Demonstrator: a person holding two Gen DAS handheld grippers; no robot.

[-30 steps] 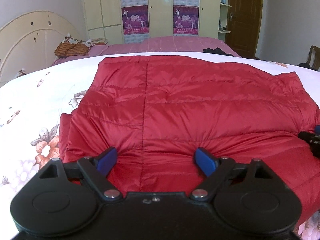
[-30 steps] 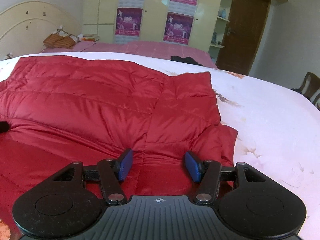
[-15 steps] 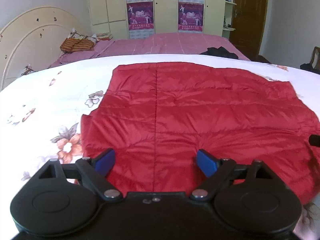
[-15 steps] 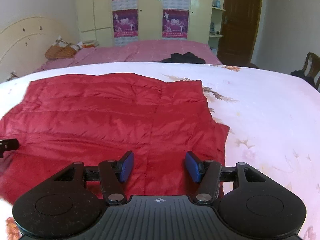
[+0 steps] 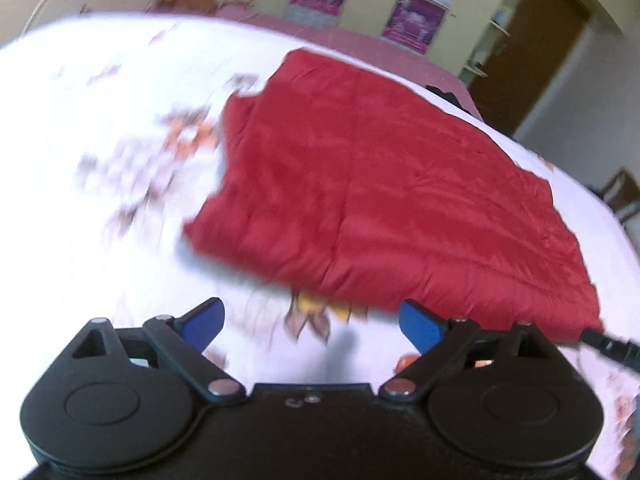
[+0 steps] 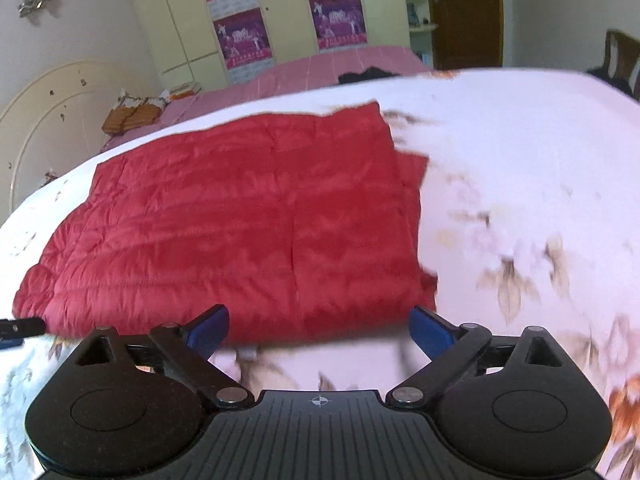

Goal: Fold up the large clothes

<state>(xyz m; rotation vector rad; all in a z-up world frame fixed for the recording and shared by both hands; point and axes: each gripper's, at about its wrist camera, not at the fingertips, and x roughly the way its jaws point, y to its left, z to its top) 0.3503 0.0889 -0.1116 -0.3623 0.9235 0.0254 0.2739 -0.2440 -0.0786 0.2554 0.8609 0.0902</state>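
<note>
A red quilted down jacket (image 5: 384, 196) lies folded into a flat rectangle on the white floral bedsheet (image 5: 100, 128). It also shows in the right wrist view (image 6: 240, 232). My left gripper (image 5: 312, 322) is open and empty, held just short of the jacket's near edge. My right gripper (image 6: 320, 330) is open and empty, its blue pads at the jacket's near edge without holding it. The right gripper's tip (image 5: 612, 346) shows at the jacket's near right corner, and the left gripper's tip (image 6: 20, 330) at its near left corner. Both views are blurred by motion.
The white floral sheet (image 6: 520, 184) spreads around the jacket. Behind it is a pink bed (image 6: 320, 68) with a dark garment (image 6: 368, 76), a cream headboard (image 6: 48, 128), a wardrobe with posters (image 6: 280, 20), a brown door (image 6: 464, 12) and a chair (image 6: 620, 60).
Both grippers have pulled back and up from the jacket, which now lies beyond their pads. The right gripper's jaws have opened wider. The views have tilted and blurred.
</note>
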